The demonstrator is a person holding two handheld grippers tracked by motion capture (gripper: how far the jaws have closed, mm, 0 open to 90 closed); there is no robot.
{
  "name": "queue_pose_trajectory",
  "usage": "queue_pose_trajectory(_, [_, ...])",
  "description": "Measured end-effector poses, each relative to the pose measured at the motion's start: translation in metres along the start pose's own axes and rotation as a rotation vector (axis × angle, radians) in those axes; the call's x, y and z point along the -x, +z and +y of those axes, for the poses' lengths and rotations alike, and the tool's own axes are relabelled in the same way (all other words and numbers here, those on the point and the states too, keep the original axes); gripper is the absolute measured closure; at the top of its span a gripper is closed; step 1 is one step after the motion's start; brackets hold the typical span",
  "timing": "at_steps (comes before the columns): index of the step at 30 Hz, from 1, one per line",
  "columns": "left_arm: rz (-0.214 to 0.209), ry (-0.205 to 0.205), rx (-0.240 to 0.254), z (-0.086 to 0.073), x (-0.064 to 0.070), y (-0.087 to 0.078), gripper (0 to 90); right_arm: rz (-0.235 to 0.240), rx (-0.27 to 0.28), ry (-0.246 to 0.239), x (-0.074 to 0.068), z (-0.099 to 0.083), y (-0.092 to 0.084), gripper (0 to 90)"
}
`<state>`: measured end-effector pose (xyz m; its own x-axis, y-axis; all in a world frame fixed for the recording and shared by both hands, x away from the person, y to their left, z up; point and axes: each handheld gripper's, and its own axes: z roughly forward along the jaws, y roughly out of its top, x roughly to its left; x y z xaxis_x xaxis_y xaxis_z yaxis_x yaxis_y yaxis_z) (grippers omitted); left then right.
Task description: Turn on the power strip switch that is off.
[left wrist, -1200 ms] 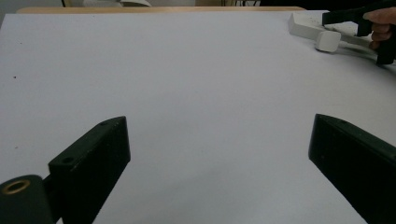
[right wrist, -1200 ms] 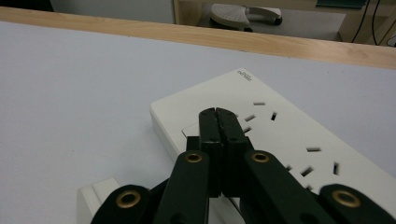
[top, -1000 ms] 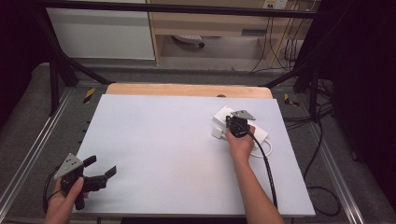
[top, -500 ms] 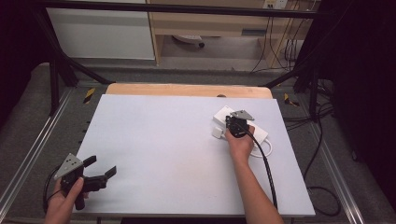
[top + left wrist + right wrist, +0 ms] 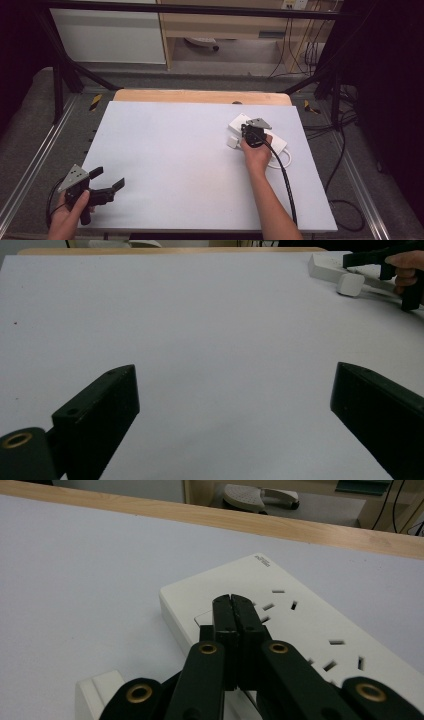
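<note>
A white power strip [image 5: 235, 122] lies at the right of the white table [image 5: 170, 150], with several slots on its top [image 5: 300, 615]. A small white plug block [image 5: 232, 142] sits against its near side [image 5: 97, 690]. My right gripper [image 5: 246, 131] is shut with nothing between its jaws. Its tips [image 5: 231, 600] point down at the strip's end by a small flat rectangle; I cannot tell whether they touch it. My left gripper [image 5: 107, 177] is held low at the table's near left corner, open and empty [image 5: 234, 371]. From there the strip [image 5: 325, 267], block [image 5: 350, 284] and right gripper [image 5: 372, 259] show far off.
A wooden strip [image 5: 200, 96] runs along the table's far edge. The strip's white cord [image 5: 282, 161] loops by the right hand, and the gripper's black cable [image 5: 287, 190] trails toward the near edge. Black frame legs and floor cables [image 5: 345, 150] stand around the table.
</note>
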<state>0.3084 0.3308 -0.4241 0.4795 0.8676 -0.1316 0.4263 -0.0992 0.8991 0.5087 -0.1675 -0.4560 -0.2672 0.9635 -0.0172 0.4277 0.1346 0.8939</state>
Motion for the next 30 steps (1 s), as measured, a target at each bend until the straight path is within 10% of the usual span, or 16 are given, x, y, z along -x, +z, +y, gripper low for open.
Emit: queue_pose_trajectory(30, [0.0,0.0,-0.002,0.0,-0.0002,0.0003,5.4,0.021,-0.023,0.026,0.0044,0.0009,0.0001,90.0])
